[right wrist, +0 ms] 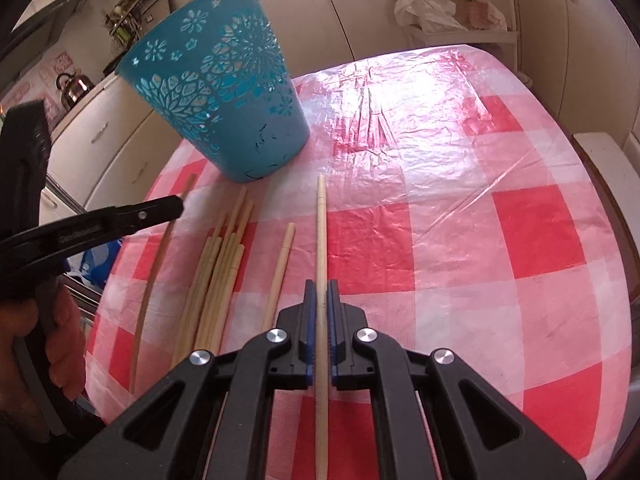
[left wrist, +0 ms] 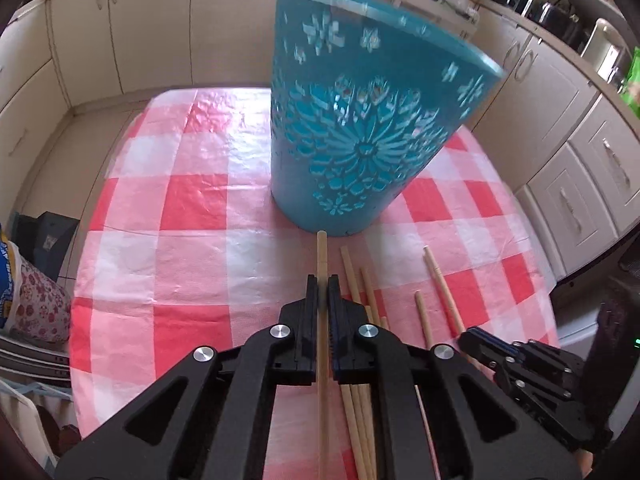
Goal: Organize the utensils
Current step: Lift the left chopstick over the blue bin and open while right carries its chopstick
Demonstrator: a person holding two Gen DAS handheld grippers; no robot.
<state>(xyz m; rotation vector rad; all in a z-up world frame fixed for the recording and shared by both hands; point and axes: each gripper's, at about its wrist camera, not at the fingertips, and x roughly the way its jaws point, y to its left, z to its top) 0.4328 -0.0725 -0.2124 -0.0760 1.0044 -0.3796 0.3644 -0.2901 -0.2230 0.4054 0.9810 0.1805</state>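
Observation:
A teal cut-out flower-pattern holder [left wrist: 360,120] stands on the red-and-white checked tablecloth [left wrist: 180,200]; it also shows in the right wrist view [right wrist: 224,96]. My left gripper [left wrist: 322,280] is shut on a wooden chopstick [left wrist: 322,256] that points at the holder's base. My right gripper [right wrist: 321,286] is shut on another chopstick [right wrist: 321,232]. Several loose chopsticks [right wrist: 216,272] lie on the cloth between the two grippers, also seen in the left wrist view [left wrist: 360,288]. The right gripper shows at the lower right of the left wrist view [left wrist: 520,364].
Cream kitchen cabinets [left wrist: 120,32] surround the table. A kettle [right wrist: 74,88] sits on the counter at left. Plastic bags [right wrist: 436,4] rest on a white shelf behind the table. A white bench [right wrist: 608,168] stands at the table's right edge.

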